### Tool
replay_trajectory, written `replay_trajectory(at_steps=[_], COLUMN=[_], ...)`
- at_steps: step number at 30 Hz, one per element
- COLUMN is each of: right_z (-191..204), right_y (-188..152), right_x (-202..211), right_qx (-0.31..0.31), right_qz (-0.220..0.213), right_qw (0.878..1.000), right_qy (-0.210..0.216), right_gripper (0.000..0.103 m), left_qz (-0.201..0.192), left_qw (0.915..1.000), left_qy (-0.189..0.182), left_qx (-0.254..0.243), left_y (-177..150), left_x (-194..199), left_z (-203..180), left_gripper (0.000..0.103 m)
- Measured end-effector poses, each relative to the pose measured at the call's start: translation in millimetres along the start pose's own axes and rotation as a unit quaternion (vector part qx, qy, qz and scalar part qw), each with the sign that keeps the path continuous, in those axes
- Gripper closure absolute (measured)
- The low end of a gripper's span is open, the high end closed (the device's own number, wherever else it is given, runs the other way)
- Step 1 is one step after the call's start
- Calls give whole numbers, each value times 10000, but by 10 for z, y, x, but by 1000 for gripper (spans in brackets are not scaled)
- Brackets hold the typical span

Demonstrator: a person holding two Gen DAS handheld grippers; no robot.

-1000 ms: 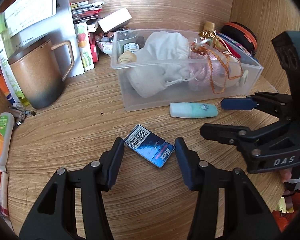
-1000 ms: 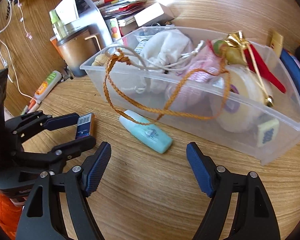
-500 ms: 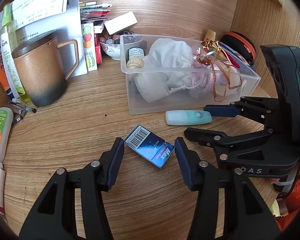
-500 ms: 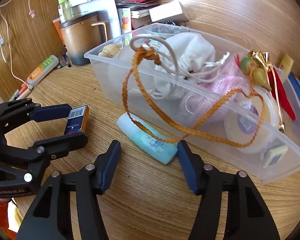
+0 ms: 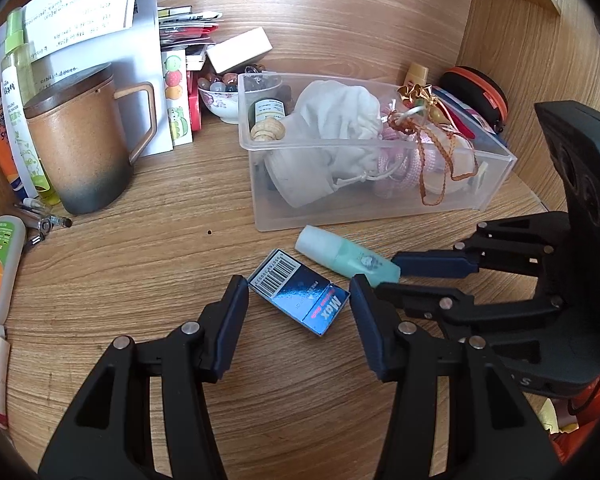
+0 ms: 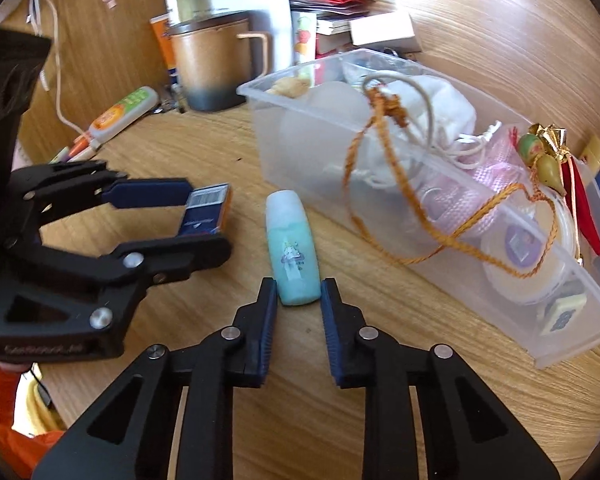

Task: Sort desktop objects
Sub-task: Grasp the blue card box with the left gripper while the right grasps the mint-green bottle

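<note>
Our right gripper [image 6: 299, 294] jaws, just closing, clamp the base of the pale green bottle [image 6: 293, 246] lying on the bench [image 6: 204, 152] beside the clear bin [image 6: 452, 216]; our left gripper [image 5: 299, 292] jaws straddle the blue box [image 5: 299, 291], half open

Small blue box [image 5: 299, 291] framed between the left gripper [image 5: 298, 292] jaws

The box lies flat on the wooden desk [image 5: 140, 264], one corner just beside the left pad. The teal tube's [image 5: 346, 255] end is met by the right gripper [image 5: 388, 278] beside the clear bin [image 5: 376, 216].
</note>
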State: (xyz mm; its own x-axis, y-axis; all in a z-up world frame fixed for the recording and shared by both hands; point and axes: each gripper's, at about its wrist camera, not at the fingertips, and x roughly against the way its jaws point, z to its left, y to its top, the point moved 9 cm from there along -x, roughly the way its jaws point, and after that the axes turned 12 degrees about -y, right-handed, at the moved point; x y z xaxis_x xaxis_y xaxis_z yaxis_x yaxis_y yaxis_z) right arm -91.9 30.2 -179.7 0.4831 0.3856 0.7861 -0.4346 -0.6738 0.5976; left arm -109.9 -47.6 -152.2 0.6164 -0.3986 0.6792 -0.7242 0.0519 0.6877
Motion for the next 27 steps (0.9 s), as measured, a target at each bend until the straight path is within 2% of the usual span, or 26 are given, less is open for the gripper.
replay_trajectory(at_steps=[8,11,13,19,21,22,27], right_z=[26,36,58,126,142,147,138], right_y=[1,56,96,193,196,194,148], right_x=[40,-15,-42,-97,-92,-84,-36], right_qx=[51,67,113,244,262,267,216], right_qz=[107,129,94,-53,-77,-86,-96], right_qw=[9999,9999,9998,9997,9996,9996,9996], right_qy=[79,88,94,46,99,103,146], right_gripper=[81,72,70,70,73,80,80], left_qz=[46,67,78,60,66,74,95], left_qw=[10000,10000,9999,9998,9997,9997,9996], left_qy=[14,55,70,139,159,165,203], left_qx=[-41,-41,-9,118,159,161,150], left_y=[-28,-69,-101,-127,-125,-124,-108], left_x=[13,49,76,119,118,117,97], left_z=[-15,-3,18,102,122,122,95], left_gripper=[51,51,51,51,51,51,51])
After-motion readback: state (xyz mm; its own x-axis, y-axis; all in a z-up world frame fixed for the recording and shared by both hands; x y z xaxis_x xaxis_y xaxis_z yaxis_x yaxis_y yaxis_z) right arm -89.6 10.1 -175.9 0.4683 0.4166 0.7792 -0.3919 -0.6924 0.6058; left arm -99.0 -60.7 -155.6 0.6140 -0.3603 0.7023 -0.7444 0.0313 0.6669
